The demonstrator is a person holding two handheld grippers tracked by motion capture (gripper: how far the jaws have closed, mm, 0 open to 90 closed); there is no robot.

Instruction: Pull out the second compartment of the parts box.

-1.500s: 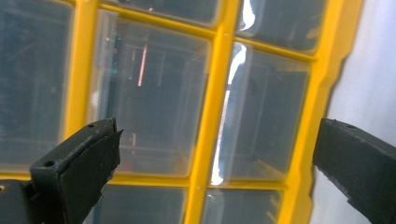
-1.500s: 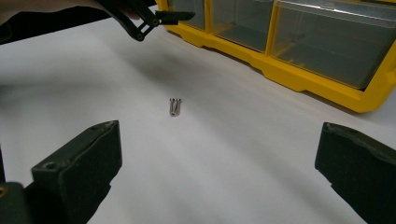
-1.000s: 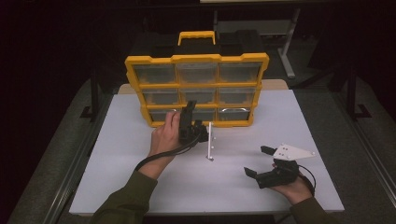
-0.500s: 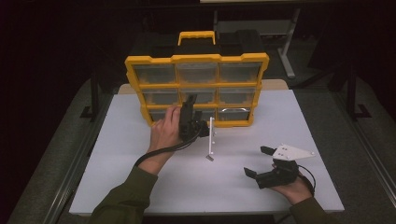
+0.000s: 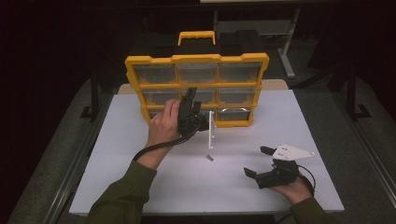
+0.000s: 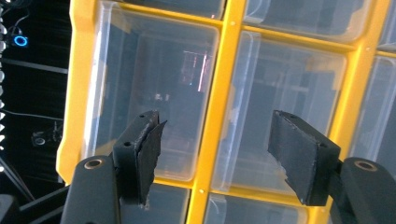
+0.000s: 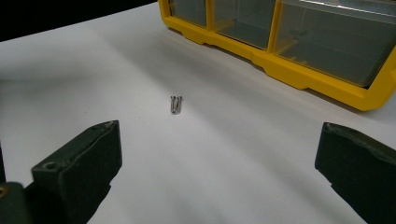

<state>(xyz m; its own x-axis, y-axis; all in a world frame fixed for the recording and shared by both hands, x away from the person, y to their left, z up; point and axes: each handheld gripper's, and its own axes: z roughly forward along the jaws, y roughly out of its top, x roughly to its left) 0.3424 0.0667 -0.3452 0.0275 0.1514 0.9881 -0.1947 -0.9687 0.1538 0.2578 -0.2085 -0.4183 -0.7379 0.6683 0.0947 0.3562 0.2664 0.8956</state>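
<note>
A yellow organiser (image 5: 196,59) with clear plastic drawers stands upright at the back of the white table (image 5: 140,186). My left gripper (image 5: 190,94) is held up against its middle row. In the left gripper view the jaws (image 6: 215,135) straddle the yellow divider (image 6: 224,93) between two drawers; they have just been closing, and the pads (image 6: 299,158) press on nothing. My right gripper (image 5: 257,161) rests open near the table's front right, with nothing between its fingers. A small metal fastener (image 5: 209,158) lies on the table between the two hands, ahead of the right gripper (image 7: 218,130) as a tiny silver piece (image 7: 176,104).
The organiser's black and yellow carry handle (image 5: 196,36) rises at its top. Its bottom edge (image 7: 299,74) runs across the upper right of the right gripper view. A dark floor and metal table legs surround the table.
My left hand has edged up toward the organiser's middle row, and its jaws stand narrower than before. The right hand has stayed where it was.
</note>
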